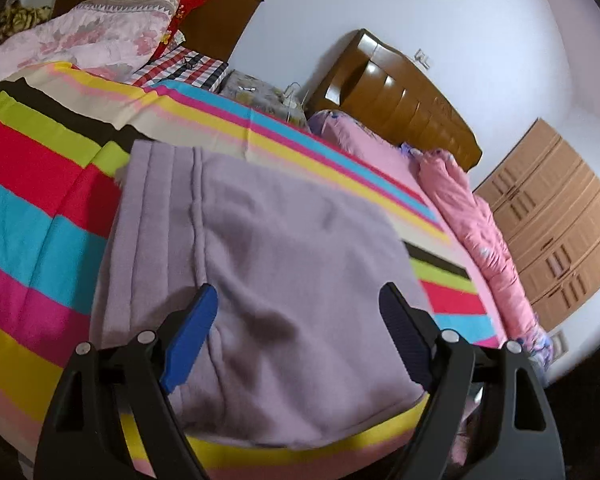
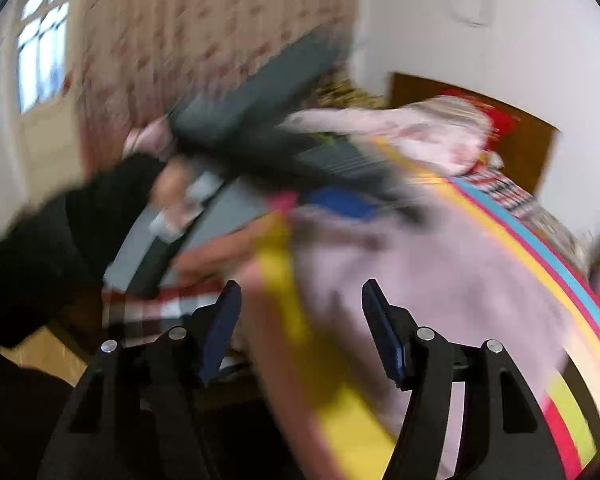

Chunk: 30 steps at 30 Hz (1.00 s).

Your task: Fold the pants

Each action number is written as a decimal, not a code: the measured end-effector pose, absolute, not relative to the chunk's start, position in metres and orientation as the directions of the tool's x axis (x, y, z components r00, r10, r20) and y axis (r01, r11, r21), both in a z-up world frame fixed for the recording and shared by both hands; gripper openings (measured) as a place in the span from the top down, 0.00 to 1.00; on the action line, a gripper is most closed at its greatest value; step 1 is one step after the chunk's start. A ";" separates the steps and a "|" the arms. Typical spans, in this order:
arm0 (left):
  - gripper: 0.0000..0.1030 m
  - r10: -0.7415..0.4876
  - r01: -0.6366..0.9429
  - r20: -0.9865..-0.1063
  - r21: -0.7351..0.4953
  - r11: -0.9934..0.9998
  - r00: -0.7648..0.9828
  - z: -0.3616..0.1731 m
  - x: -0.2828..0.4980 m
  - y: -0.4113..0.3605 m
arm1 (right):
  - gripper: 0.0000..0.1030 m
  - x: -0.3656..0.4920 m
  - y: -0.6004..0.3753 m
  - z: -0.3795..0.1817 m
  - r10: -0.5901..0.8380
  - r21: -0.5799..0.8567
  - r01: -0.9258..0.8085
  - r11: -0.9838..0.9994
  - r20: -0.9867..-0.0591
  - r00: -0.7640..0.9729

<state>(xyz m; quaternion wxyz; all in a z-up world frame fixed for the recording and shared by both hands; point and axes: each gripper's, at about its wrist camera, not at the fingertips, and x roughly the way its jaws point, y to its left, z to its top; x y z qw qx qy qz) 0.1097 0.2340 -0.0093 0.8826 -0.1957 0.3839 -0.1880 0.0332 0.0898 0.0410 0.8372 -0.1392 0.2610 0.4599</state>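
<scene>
Lilac pants (image 1: 260, 260) lie folded into a flat rectangle on a bed with a striped, many-coloured bedspread (image 1: 40, 200). My left gripper (image 1: 300, 300) hangs open just over the near end of the pants, with nothing between its blue and black fingers. The right wrist view is badly blurred. In it my right gripper (image 2: 300, 300) stands open above the edge of the pants (image 2: 440, 280) and a yellow stripe of the bedspread (image 2: 284, 280), gripping nothing. The left gripper's black body (image 2: 260, 128) shows beyond, held by a hand (image 2: 172, 184) in a black sleeve.
A heap of pink quilts and pillows (image 1: 80, 40) and a checked cloth (image 1: 180, 68) lie at the far left of the bed. A rolled pink quilt (image 1: 480, 232) runs along the right side by a wooden headboard (image 1: 400, 96). A wardrobe (image 1: 560, 220) stands beyond.
</scene>
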 end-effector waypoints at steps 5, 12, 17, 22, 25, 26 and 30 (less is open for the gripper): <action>0.31 -0.440 0.173 -0.621 -0.442 0.880 0.649 -0.025 0.102 0.237 | 0.31 0.137 -0.006 0.048 0.617 0.180 -0.636 0.751 -0.533 0.578; 0.36 -0.427 0.181 -0.608 -0.423 0.888 0.670 -0.033 0.096 0.239 | 0.31 0.281 -0.017 -0.036 0.581 0.375 -0.495 0.784 -0.724 0.373; 0.36 -0.409 0.169 -0.618 -0.411 0.896 0.672 -0.031 0.097 0.236 | 0.27 0.291 -0.031 -0.021 0.557 0.382 -0.415 0.826 -0.668 0.493; 0.36 -0.355 0.158 -0.642 -0.344 0.925 0.680 -0.030 0.096 0.225 | 0.16 0.300 -0.004 -0.040 0.504 0.287 -0.470 0.835 -0.741 0.443; 0.36 -0.334 0.153 -0.649 -0.321 0.935 0.684 -0.030 0.095 0.222 | 0.18 0.302 -0.003 -0.033 0.474 0.263 -0.443 0.857 -0.741 0.476; 0.36 -0.327 0.150 -0.652 -0.313 0.938 0.684 -0.030 0.095 0.221 | 0.17 0.297 -0.002 -0.028 0.448 0.247 -0.415 0.876 -0.739 0.504; 0.36 -0.314 0.150 -0.653 -0.296 0.943 0.689 -0.030 0.095 0.219 | 0.16 0.238 -0.001 0.009 0.487 0.215 -0.477 0.852 -0.659 0.574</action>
